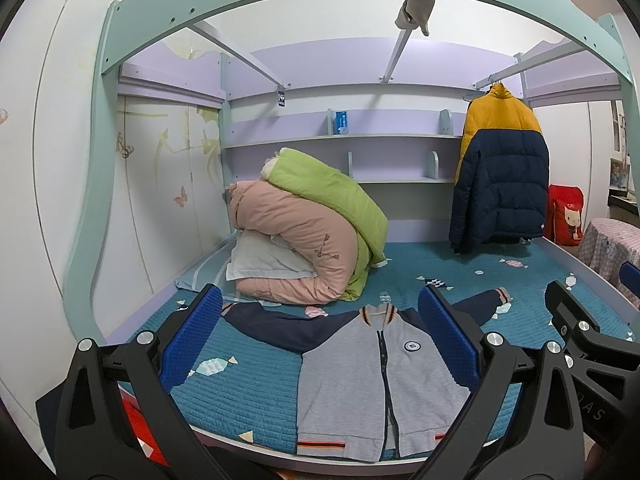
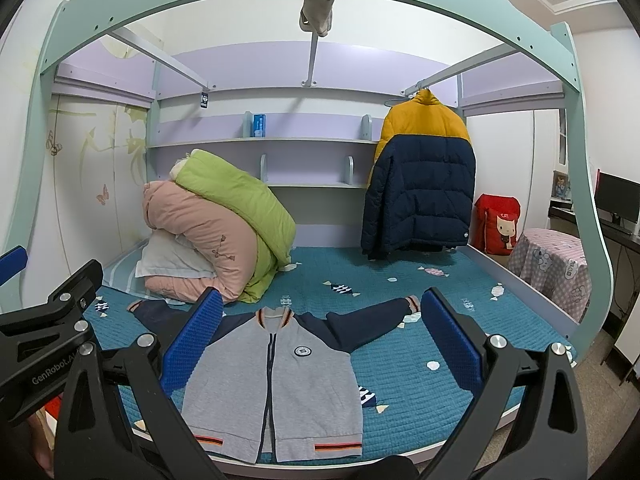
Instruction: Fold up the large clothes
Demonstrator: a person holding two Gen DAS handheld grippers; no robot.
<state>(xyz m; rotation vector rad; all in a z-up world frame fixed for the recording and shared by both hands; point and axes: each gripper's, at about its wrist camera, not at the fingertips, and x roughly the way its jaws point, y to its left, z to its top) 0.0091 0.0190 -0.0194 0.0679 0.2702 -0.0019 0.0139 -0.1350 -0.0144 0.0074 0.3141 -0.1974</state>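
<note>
We see a jacket (image 2: pixel 276 380) of matt grey knit cloth with ribbed trim, lying on a quilted teal bedspread (image 2: pixel 440 320). Each gripper's fingers (image 1: pixel 192 340) carry blue pads with a dimpled, rubbery look — probably plastic — on matt black arms with shiny metal bolts. The hanging coat (image 2: pixel 420 184) looks smooth and puffy.

One jacket (image 2: pixel 276 376) laid flat, one puffer coat (image 2: pixel 420 184) hanging, two quilts (image 2: pixel 208 236)

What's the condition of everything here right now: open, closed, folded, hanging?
Grey jacket: spread flat on bed, unfolded, sleeves out.
Left gripper: open, holding nothing.
Right gripper: open, holding nothing.
Puffer coat: hanging on a rail.
Pink quilt: folded, piled.
Green quilt: folded, on top of the pink one.
</note>
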